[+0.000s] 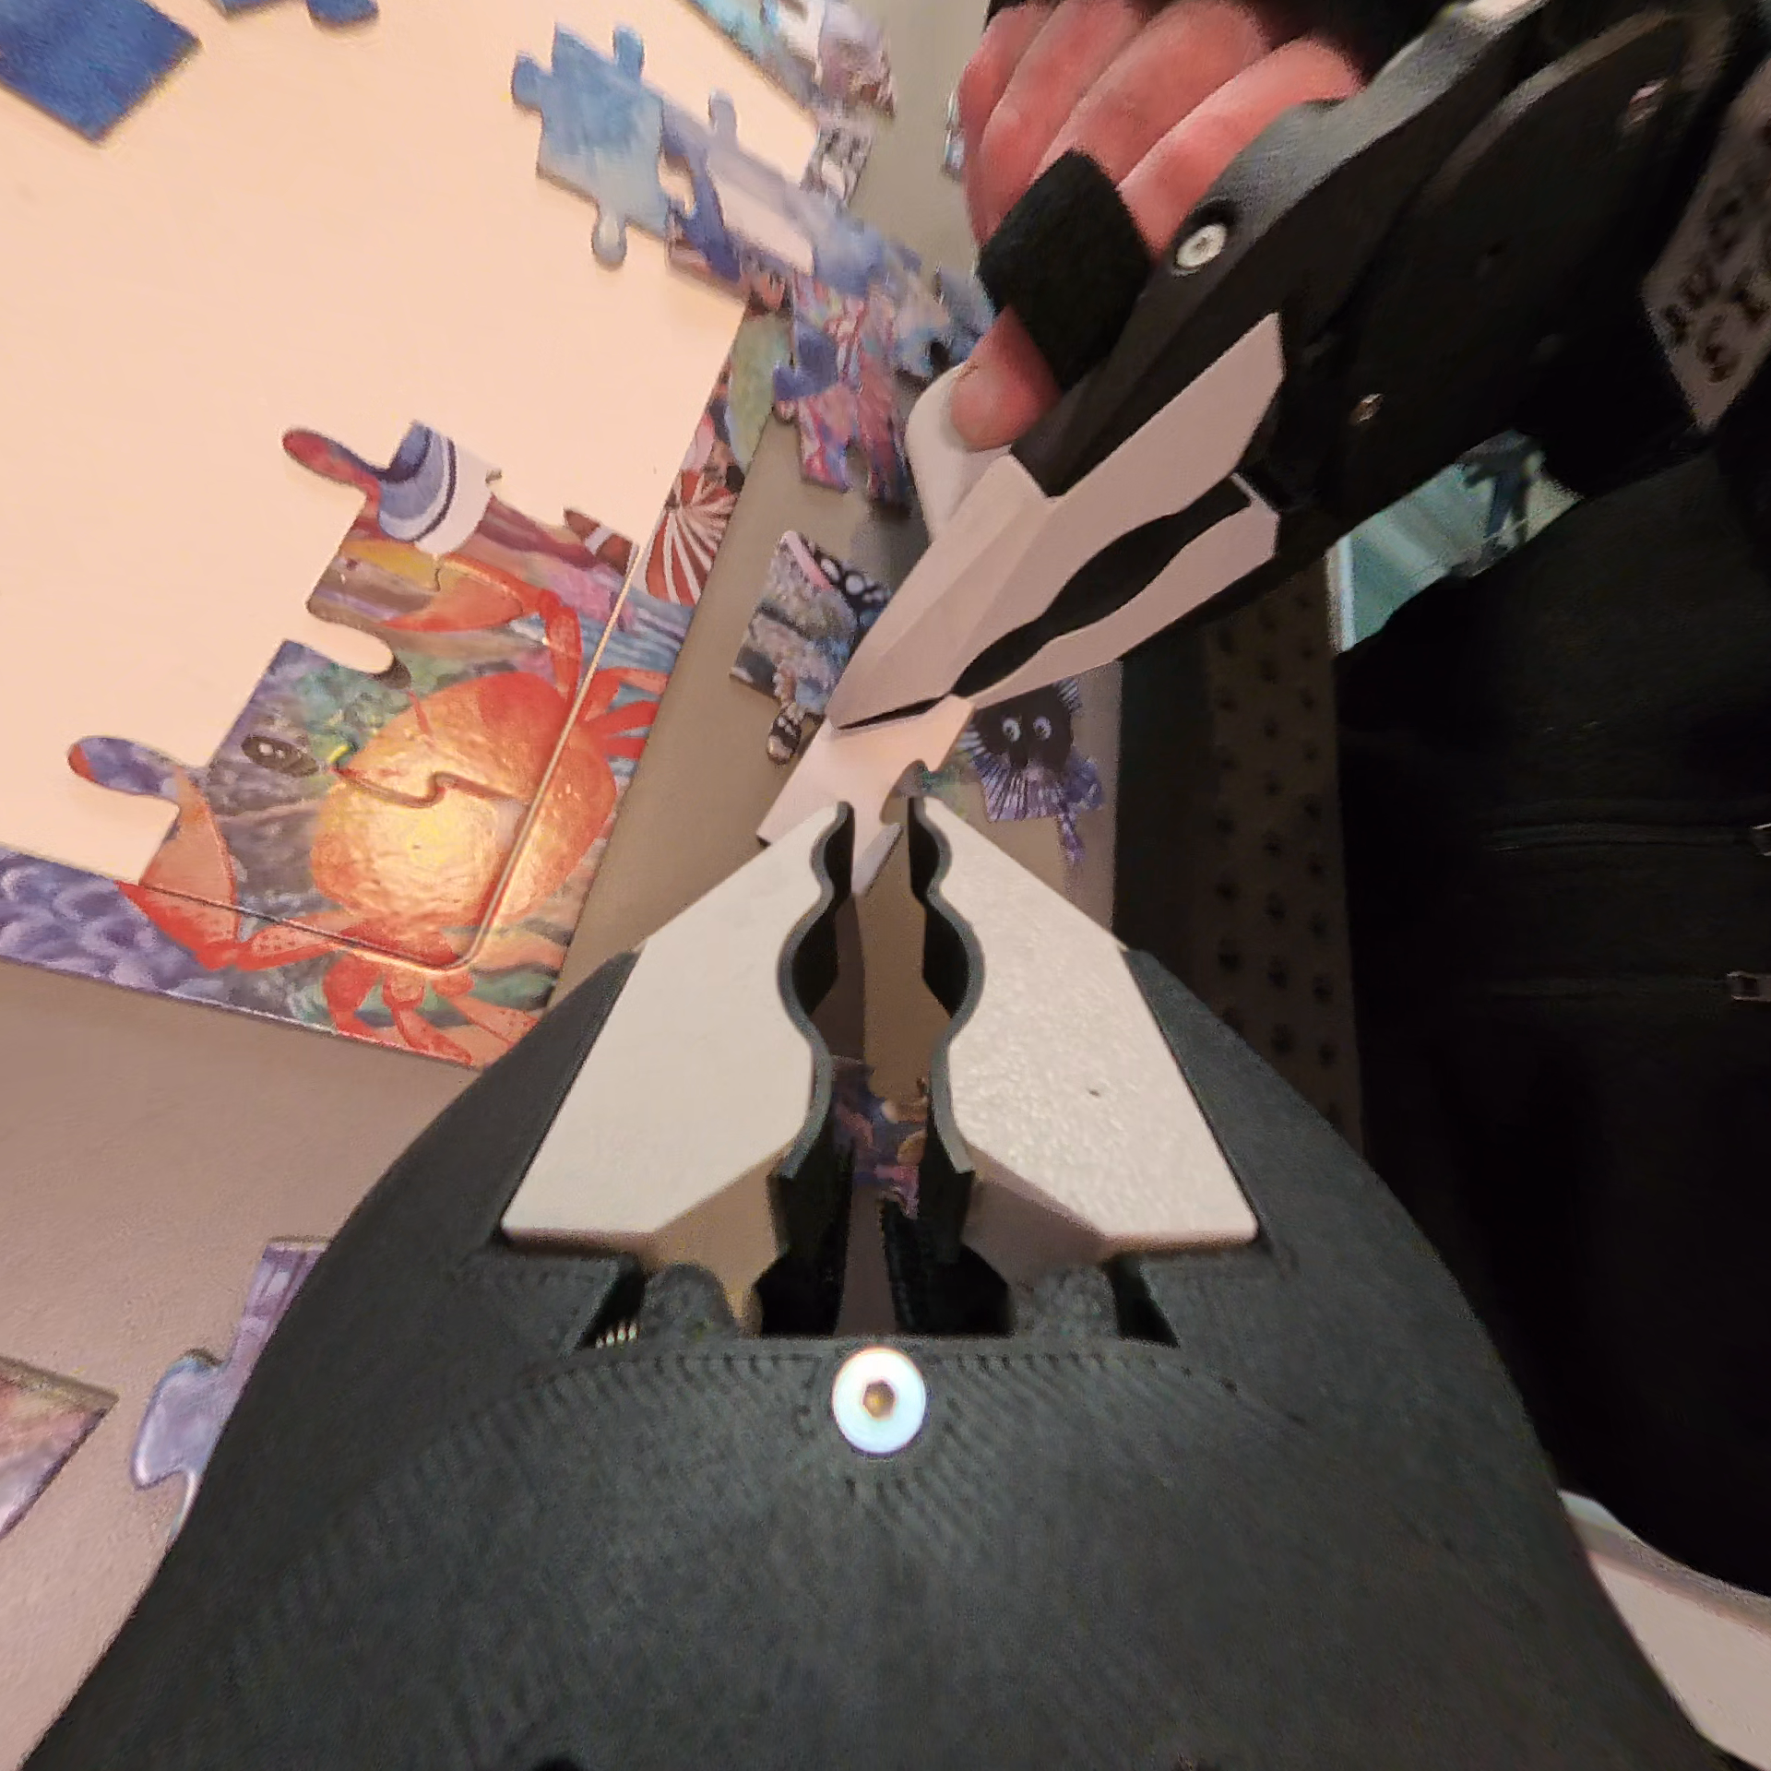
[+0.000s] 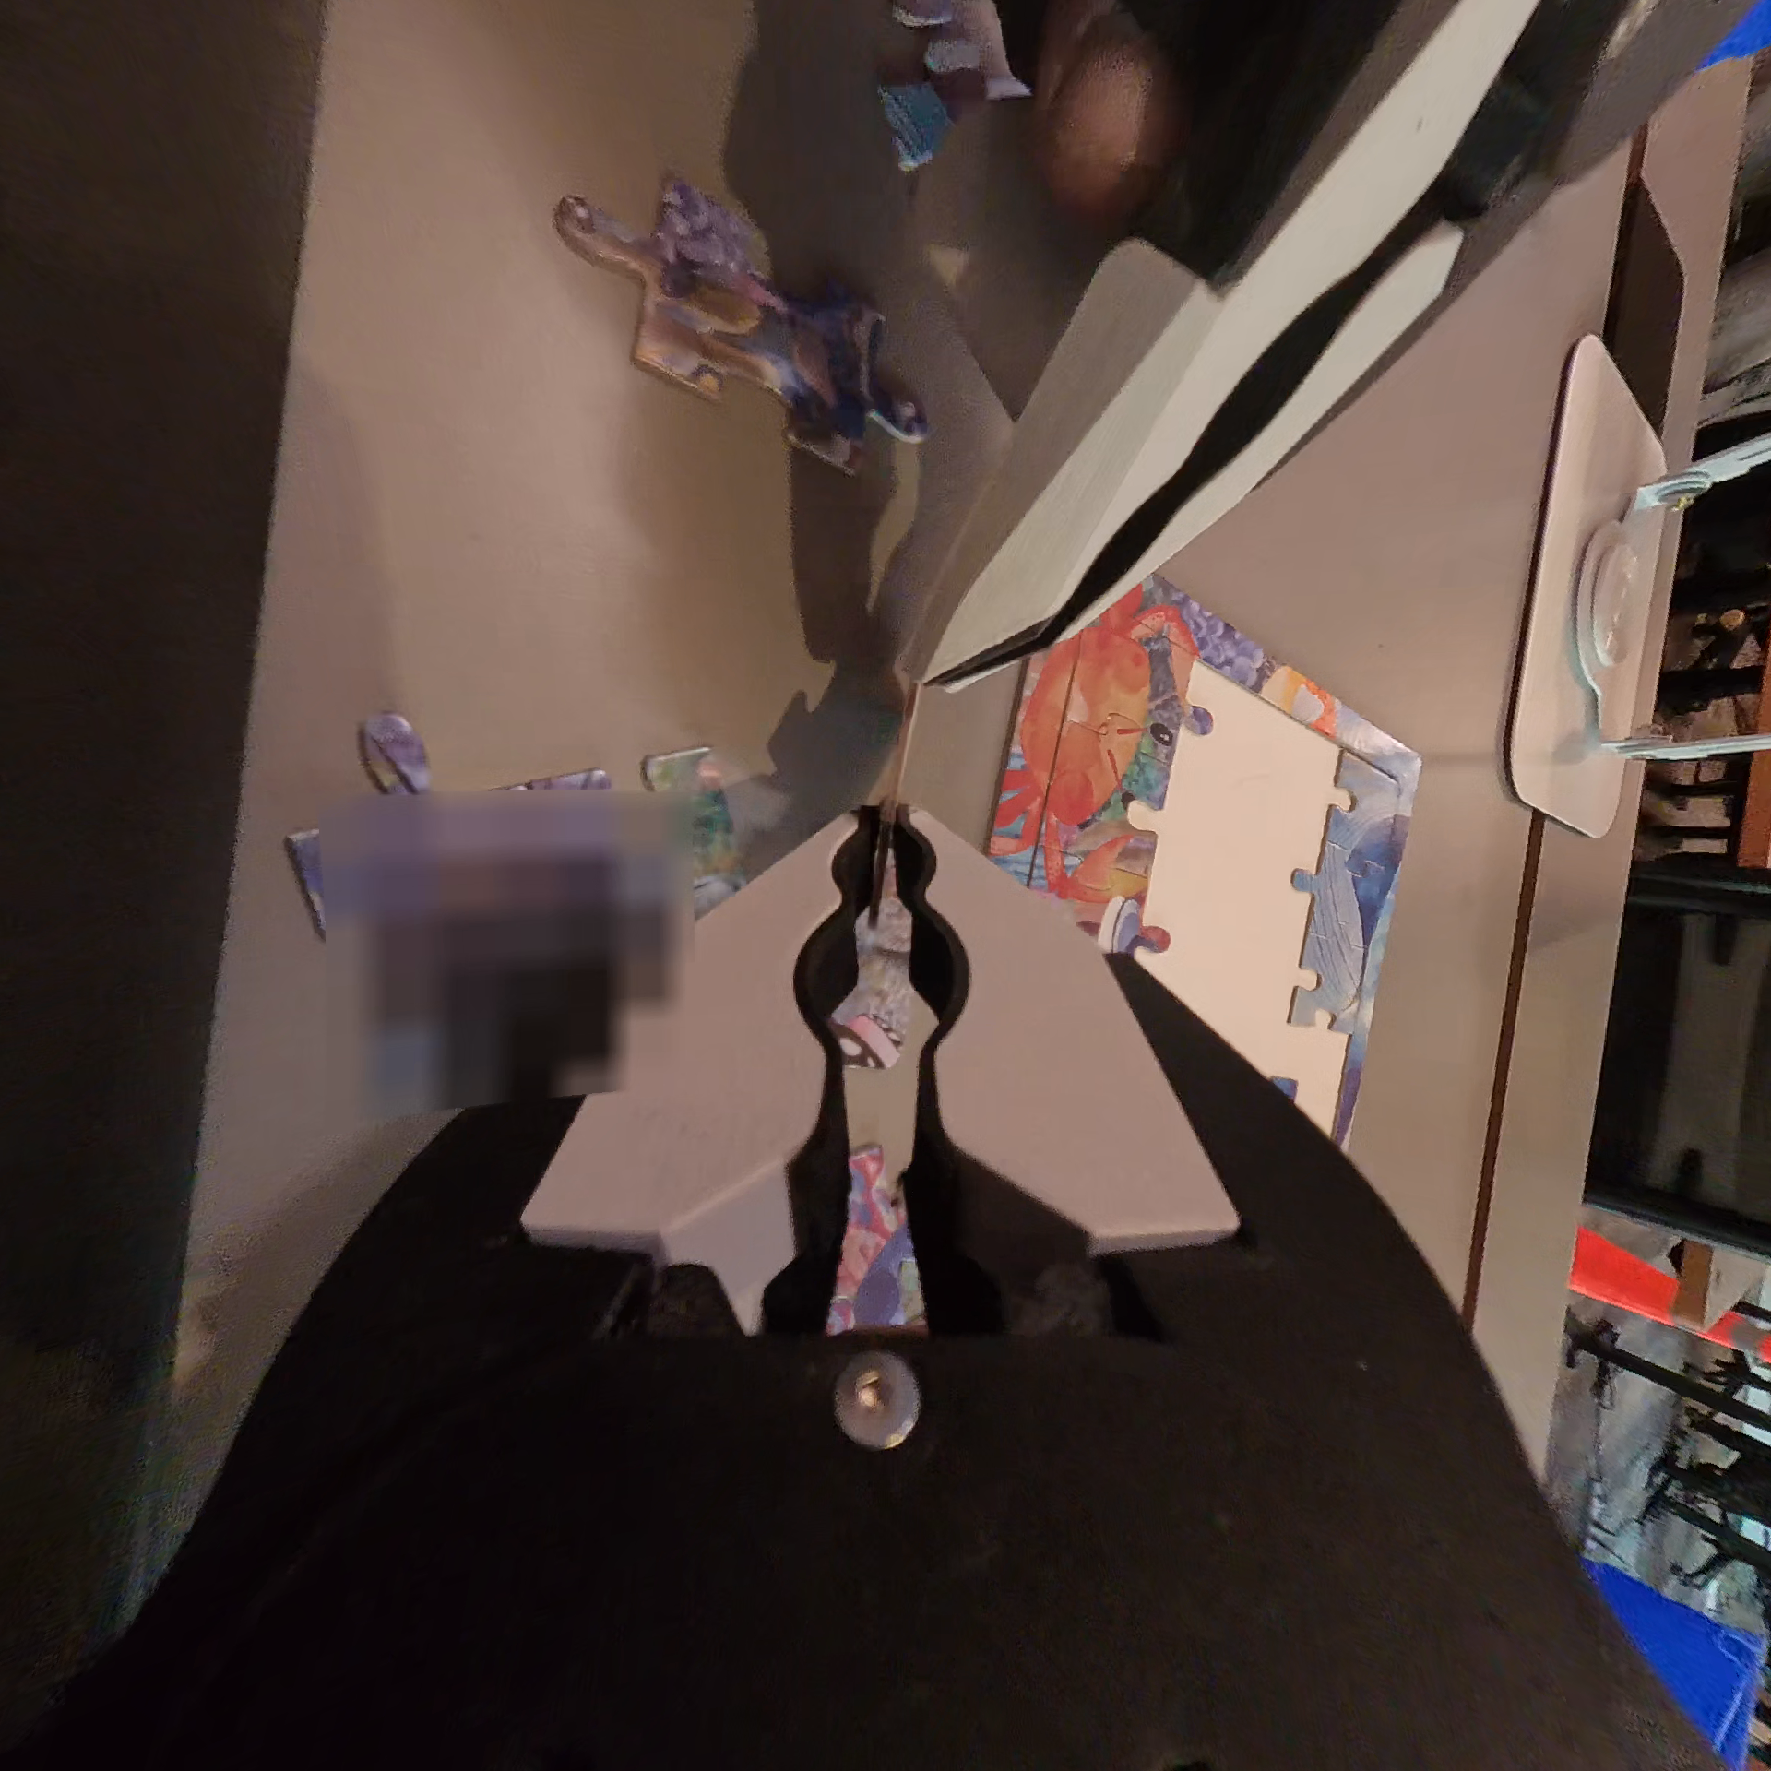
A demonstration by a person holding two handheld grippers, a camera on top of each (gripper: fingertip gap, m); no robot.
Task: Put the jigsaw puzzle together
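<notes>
Puzzle tray (image 1: pixel 115 316): crab section (image 1: pixel 431 815) assembled at its near corner, blue pcs along far edge, pale middle bare; tray corner sits nr table (image 1: pixel 192 1150) edge w/ open tabletop beside it. 1 puzzle piece (image 1: pixel 862 776), white back showing, held above table betw. 2 grippers: left gripper (image 1: pixel 879 826) jaws narrow, tips around its lower tab; right gripper (image 1: pixel 886 714) jaws pinched on its upper edge. Loose pcs on table: at least 3 in left view, several more in right view, e.g. purple piece (image 2: pixel 747 316); exact count can't tell.

Warm overhead light puts glare on the crab puzzle section (image 1: pixel 460 824) in the left wrist view, while the right wrist view is dim, shadowed, fisheye-bent and soft at its edges
</notes>
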